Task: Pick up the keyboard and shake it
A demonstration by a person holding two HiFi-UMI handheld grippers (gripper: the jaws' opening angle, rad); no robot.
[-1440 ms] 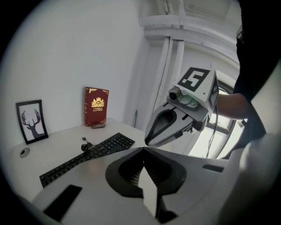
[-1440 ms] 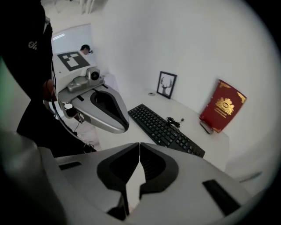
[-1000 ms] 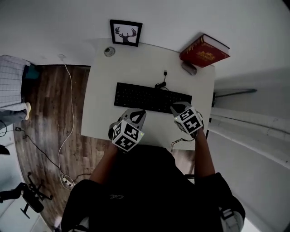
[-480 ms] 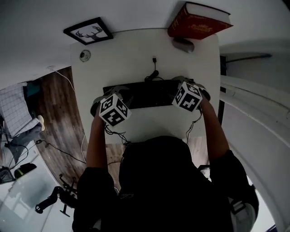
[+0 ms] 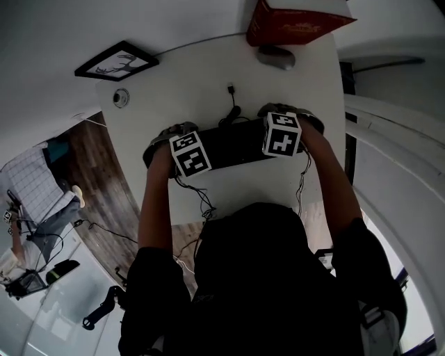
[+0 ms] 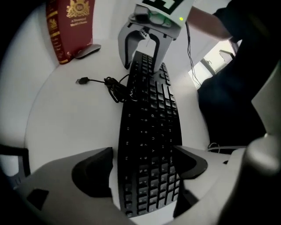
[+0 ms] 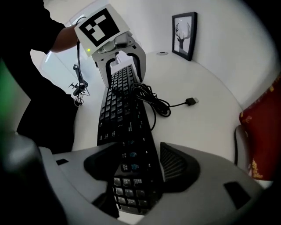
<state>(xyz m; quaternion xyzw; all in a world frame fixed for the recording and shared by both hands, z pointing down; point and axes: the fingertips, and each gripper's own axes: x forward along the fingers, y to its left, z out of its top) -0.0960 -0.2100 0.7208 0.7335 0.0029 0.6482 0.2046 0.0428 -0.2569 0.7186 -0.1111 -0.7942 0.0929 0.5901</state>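
A black keyboard [image 5: 233, 149] lies across the white table [image 5: 201, 76], its loose cable coiled behind it. My left gripper [image 5: 163, 142] is at its left end and my right gripper [image 5: 288, 119] at its right end. In the left gripper view the keyboard [image 6: 149, 132] runs between the jaws of the left gripper [image 6: 145, 162], which are opening, with a gap at the left pad. In the right gripper view the keyboard's end [image 7: 127, 132] sits between the jaws of the right gripper [image 7: 140, 165], also opening, with the ribbed pad just off its edge.
A red book [image 5: 295, 21] stands at the table's far right, with a grey mouse [image 5: 276, 59] in front of it. A framed deer picture [image 5: 115, 61] and a small round object [image 5: 121, 97] are at the far left. The cable's USB plug [image 5: 230, 88] lies loose behind the keyboard.
Both grippers have moved from the table's near edge out to the two ends of the keyboard. The head view has swung and tilted over the table.
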